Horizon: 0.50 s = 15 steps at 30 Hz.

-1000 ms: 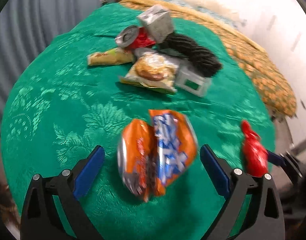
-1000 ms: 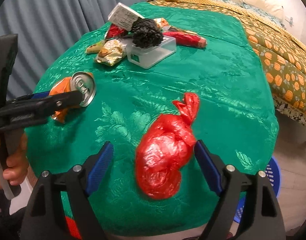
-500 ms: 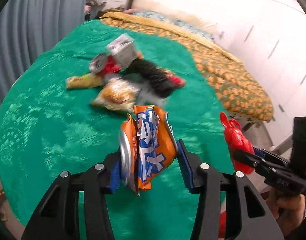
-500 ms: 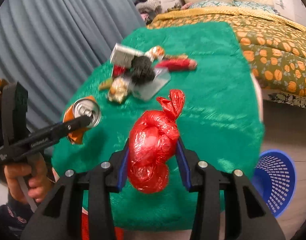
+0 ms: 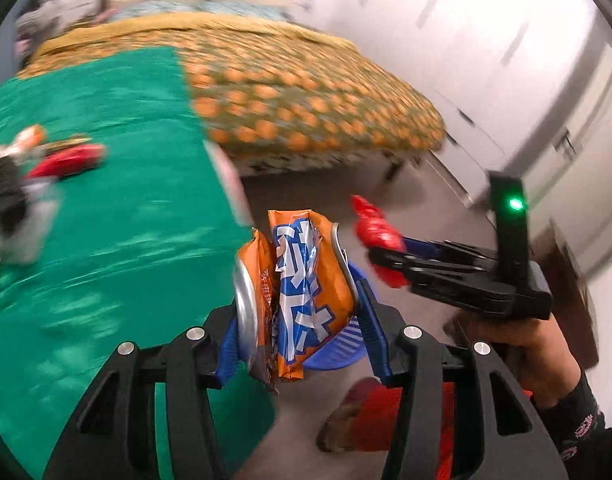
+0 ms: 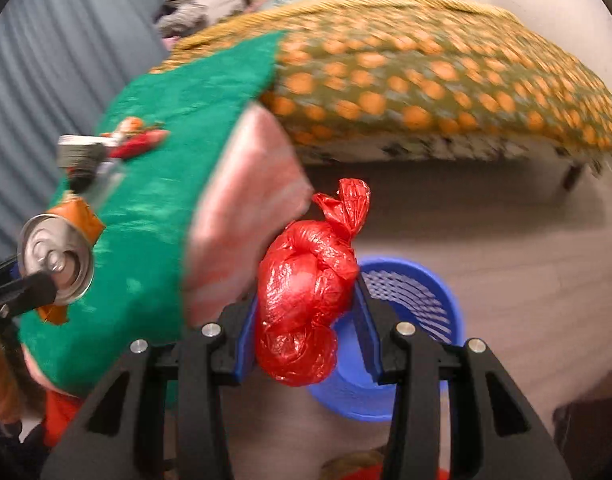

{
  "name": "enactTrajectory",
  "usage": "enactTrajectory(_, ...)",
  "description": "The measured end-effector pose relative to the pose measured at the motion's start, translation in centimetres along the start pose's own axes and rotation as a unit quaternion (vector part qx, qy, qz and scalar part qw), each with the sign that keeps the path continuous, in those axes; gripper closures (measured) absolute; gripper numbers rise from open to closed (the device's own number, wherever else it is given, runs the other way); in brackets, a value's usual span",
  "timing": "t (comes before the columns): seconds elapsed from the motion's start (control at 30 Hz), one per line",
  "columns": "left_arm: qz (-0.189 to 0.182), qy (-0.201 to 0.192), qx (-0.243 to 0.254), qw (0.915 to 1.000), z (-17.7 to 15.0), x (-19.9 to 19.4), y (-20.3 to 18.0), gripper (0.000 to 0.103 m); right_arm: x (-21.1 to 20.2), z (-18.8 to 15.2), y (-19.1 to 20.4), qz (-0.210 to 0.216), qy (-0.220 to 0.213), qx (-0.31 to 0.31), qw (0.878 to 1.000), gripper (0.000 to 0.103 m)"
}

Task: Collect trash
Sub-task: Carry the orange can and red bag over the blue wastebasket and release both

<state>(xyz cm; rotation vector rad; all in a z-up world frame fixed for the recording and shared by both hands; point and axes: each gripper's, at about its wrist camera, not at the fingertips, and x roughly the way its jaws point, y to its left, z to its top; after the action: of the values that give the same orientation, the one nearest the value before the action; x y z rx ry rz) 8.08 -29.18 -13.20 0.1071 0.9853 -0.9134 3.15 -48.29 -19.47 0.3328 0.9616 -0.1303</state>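
Note:
My left gripper is shut on a crushed orange and blue can and holds it past the table's right edge, above a blue basket on the floor. My right gripper is shut on a knotted red plastic bag and holds it over the blue basket. The right gripper with the red bag shows to the right in the left wrist view. The can shows at the left in the right wrist view.
The green-clothed table still bears a pile of trash at its left: a red wrapper, a clear box and a black object. A bed with an orange-patterned cover stands behind. White cupboards line the right wall.
Both grippers closed on their items, lifted them off the table and swung right, so the can and the red bag now hang over the blue basket beside the table.

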Motion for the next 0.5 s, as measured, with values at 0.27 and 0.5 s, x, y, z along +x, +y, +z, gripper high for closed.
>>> enactTrajectory(0.27, -0.006, 0.079, 0.032, 0.9963, -0.2, 12.8, -4.3, 0.051, 2.6, -2.0, -8.0, 0.011, 0.026, 0.078, 0.997, 0.061)
enactTrajectory(0.5, 0.003, 0.098, 0.029, 0.9947, -0.5, 19.1, -3.9, 0.034, 4.0, -1.9, -10.4, 0.033, 0.029, 0.11, 0.993, 0.044)
